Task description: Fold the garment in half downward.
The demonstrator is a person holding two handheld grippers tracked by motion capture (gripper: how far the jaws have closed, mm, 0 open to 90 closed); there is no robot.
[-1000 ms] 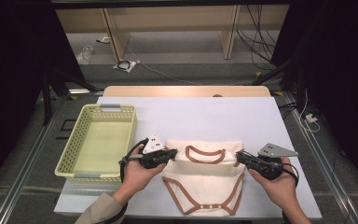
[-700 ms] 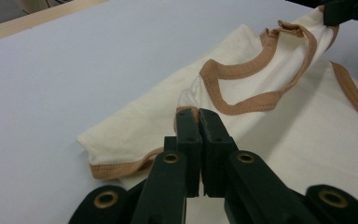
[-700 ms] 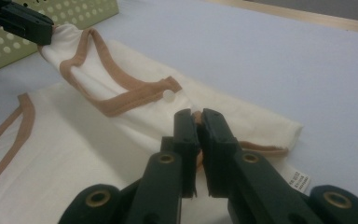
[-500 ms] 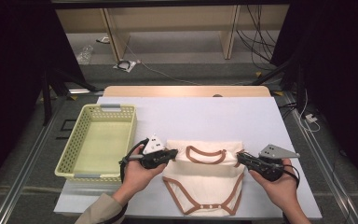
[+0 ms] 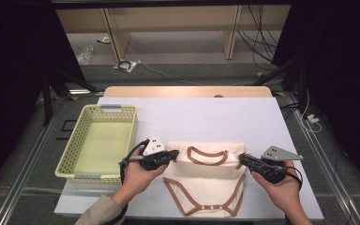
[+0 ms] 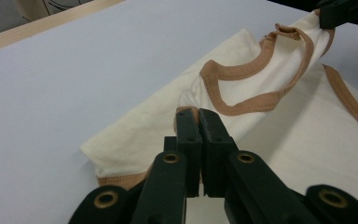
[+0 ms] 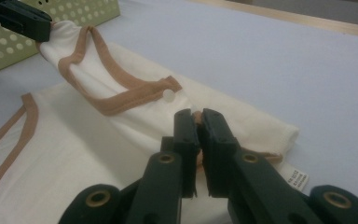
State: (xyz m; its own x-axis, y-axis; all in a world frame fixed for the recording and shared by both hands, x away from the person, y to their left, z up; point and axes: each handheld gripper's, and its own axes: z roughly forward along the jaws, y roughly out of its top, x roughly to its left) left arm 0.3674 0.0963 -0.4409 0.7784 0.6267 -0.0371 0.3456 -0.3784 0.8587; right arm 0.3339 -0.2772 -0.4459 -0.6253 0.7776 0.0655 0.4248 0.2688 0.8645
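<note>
Ideally, with the left gripper [image 5: 172, 155] and right gripper [image 5: 242, 160] each clenched on a shoulder of the cream bodysuit [image 5: 206, 187], both hands should move together, keeping the fabric taut and level above the surface [image 5: 215, 117].

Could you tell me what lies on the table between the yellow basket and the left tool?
Nothing: in the high view a bare strip of white table separates the yellow basket from the left tool, which is shut on the bodysuit.
</note>
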